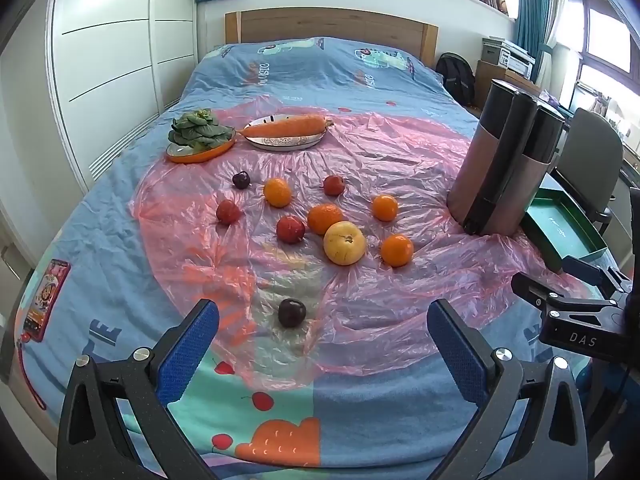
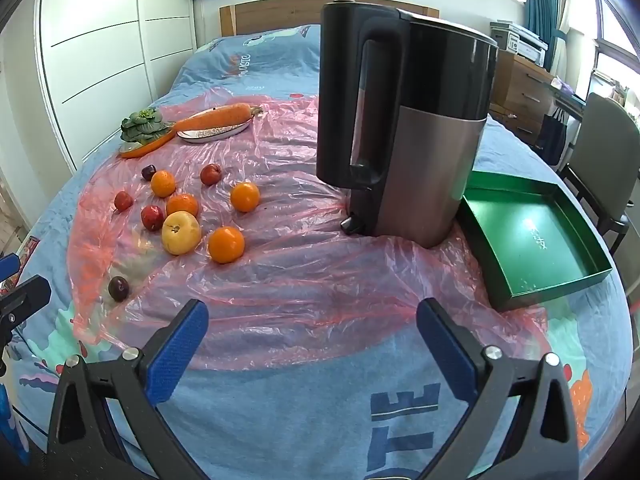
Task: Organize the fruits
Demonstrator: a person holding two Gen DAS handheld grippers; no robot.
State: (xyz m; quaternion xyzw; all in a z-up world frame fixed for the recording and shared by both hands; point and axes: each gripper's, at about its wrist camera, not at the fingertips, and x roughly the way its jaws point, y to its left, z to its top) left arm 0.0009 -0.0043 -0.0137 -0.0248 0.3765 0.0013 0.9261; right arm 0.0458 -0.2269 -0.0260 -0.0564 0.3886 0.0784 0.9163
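The fruits lie loose on a crinkled pink plastic sheet (image 1: 360, 152) spread over the bed. A dark plum (image 1: 291, 312) sits nearest, alone, just ahead of the left gripper (image 1: 323, 344), whose blue pads stand wide apart and hold nothing. Farther off is the main scatter: a yellow apple (image 1: 344, 243) touching an orange (image 1: 324, 218), a second orange (image 1: 396, 250) just right of the apple, two more oranges (image 1: 277, 191) (image 1: 385, 207) beyond, small red fruits (image 1: 290, 229) among them, and another dark plum (image 1: 241, 180) at the far left.

The right gripper (image 2: 312, 336) is likewise spread and empty, hovering over bare sheet at the near edge. To its right lies an open green box (image 2: 536, 240), apparently the place to gather fruit, though the task does not say so.

The likely trouble is the footing: round fruit on slick film over a soft mattress may roll when nudged, and pads closing low could pinch the plastic and drag the neighbours. The tall kettle (image 2: 404, 132) stands between the fruit and the box; a carry swung low could knock it over. The carrot (image 1: 286, 127) and greens (image 1: 198, 130) on far plates are not fruit and should stay.
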